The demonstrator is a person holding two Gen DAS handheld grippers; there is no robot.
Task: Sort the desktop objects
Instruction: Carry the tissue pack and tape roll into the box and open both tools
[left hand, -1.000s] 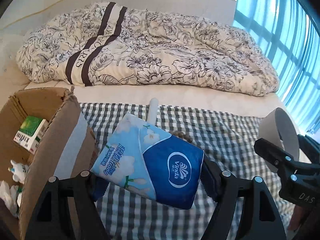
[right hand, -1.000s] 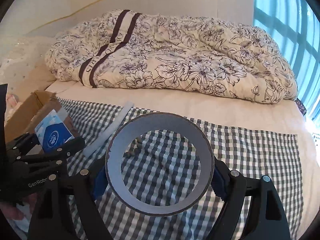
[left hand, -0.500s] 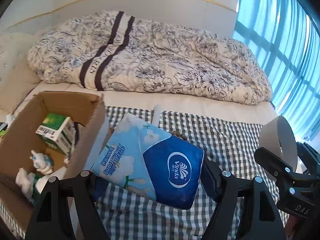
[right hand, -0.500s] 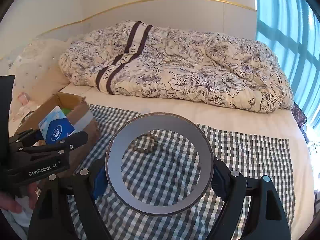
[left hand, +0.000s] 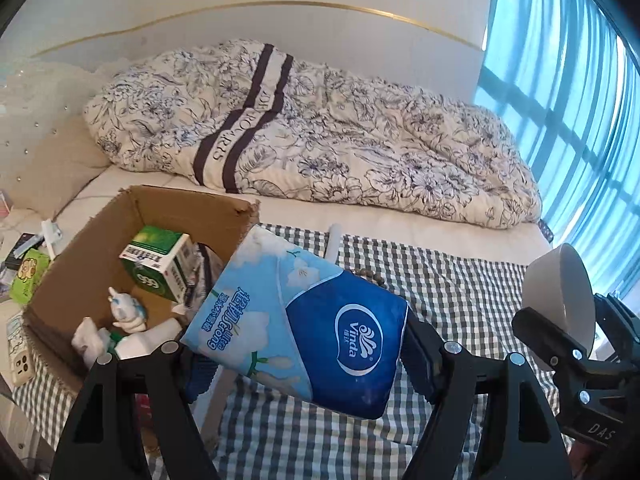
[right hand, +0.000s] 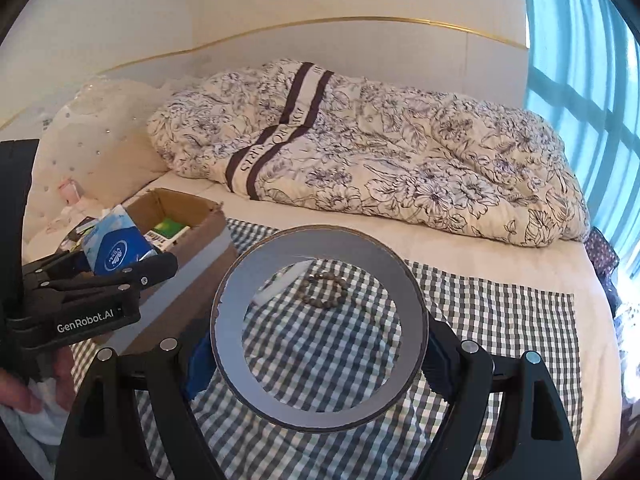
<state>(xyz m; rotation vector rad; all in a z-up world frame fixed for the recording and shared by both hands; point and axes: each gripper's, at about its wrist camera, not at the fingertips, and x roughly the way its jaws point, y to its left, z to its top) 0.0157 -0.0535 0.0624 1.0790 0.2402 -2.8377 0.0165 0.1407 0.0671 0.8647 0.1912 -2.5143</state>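
Observation:
My left gripper (left hand: 304, 360) is shut on a blue Vinda tissue pack (left hand: 304, 332), held tilted in the air by the right wall of an open cardboard box (left hand: 80, 272). Inside the box lie a green carton (left hand: 158, 264) and a small white figurine (left hand: 124, 312). My right gripper (right hand: 318, 356) is shut on a grey tape roll (right hand: 320, 236), held upright above the checked cloth (right hand: 500, 320). Through the roll's hole I see a brown bead bracelet (right hand: 324, 290) and a white stick (right hand: 280, 284) on the cloth. The right wrist view also shows the left gripper (right hand: 100, 276) with the tissue pack (right hand: 114, 248) over the box (right hand: 188, 248).
A flowered duvet (right hand: 400, 160) is piled along the back of the bed under a white headboard. Blue curtains hang at the right. Small packets, among them a green one (left hand: 28, 280), lie left of the box. A hand (right hand: 24, 384) holds the left gripper's handle.
Both grippers have risen and drawn back with their loads held. The left one has moved so the box's inside shows fully, with the tissue pack by its right wall.

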